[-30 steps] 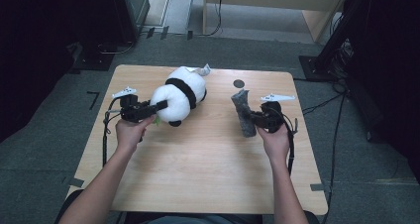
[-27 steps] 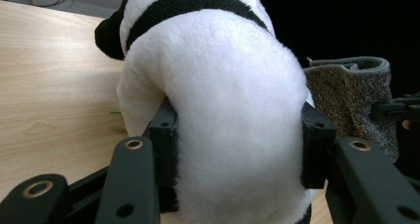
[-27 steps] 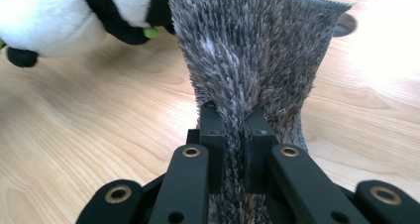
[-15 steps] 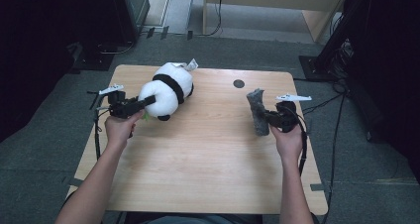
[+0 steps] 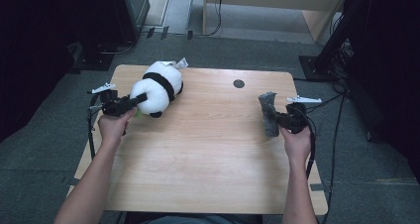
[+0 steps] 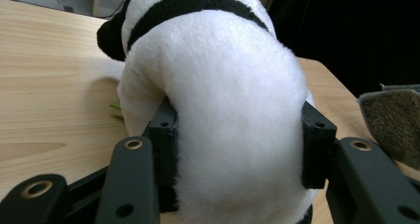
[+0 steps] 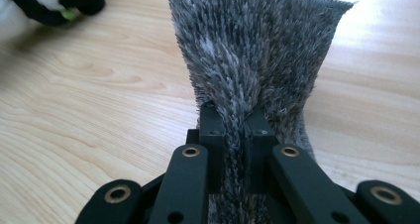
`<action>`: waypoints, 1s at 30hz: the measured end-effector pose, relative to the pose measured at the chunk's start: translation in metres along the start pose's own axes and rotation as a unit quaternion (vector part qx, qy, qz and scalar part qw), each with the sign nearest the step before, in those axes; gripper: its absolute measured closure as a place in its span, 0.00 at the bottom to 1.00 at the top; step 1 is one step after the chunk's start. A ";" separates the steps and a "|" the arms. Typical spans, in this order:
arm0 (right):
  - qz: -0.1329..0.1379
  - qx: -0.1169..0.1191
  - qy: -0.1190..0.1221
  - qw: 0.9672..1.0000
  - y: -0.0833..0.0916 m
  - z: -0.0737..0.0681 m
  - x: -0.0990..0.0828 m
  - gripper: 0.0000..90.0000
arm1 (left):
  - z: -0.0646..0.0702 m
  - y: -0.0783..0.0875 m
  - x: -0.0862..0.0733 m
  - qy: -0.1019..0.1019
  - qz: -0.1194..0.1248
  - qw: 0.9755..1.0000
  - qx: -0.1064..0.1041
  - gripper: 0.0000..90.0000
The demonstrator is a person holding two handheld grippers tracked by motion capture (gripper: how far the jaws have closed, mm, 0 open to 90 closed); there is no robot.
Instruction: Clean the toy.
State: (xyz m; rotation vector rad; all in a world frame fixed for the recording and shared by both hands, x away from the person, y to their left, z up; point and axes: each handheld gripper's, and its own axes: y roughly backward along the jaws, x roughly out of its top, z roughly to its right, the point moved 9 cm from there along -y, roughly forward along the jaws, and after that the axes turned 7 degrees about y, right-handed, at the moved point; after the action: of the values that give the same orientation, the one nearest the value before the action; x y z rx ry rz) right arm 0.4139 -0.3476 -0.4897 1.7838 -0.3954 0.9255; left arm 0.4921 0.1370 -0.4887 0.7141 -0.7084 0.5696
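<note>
My left tongs (image 5: 140, 98) clamped the panda's (image 5: 156, 87) white rump; my right tongs (image 5: 275, 118) pinched the grey cloth (image 5: 268, 112), jaws nearly shut.

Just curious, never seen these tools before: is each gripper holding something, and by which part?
Left gripper squeezes the panda plush around its white rounded end. Right gripper pinches the grey furry cloth at a bunched edge.

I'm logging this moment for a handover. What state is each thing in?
Panda toy: lying on the table, squeezed at its white body.
Grey cloth: pinched, bunched, held upright.
Left gripper: shut on the panda toy.
Right gripper: shut on the grey cloth.
</note>
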 end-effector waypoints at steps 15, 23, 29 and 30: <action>-0.062 0.016 -0.009 0.998 -0.045 0.001 -0.025 0.91 | -0.032 -0.005 -0.011 0.027 -0.018 0.999 0.013 0.49; -0.077 0.005 0.001 0.997 -0.058 0.005 -0.035 0.85 | -0.033 -0.010 -0.014 -0.003 -0.017 1.000 0.022 0.40; -0.081 0.003 0.003 0.997 -0.062 0.007 -0.038 0.80 | -0.035 -0.010 -0.016 -0.027 -0.019 0.999 0.009 0.34; -0.083 0.004 0.001 0.997 -0.062 0.006 -0.039 0.78 | -0.035 -0.010 -0.016 -0.027 -0.021 0.999 0.011 0.31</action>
State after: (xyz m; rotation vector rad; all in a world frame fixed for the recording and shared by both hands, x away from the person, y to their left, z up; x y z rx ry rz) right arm 0.4318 -0.3341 -0.5598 1.7929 -0.2382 0.8128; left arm 0.5020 0.1534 -0.5237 0.7658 -0.7351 0.5216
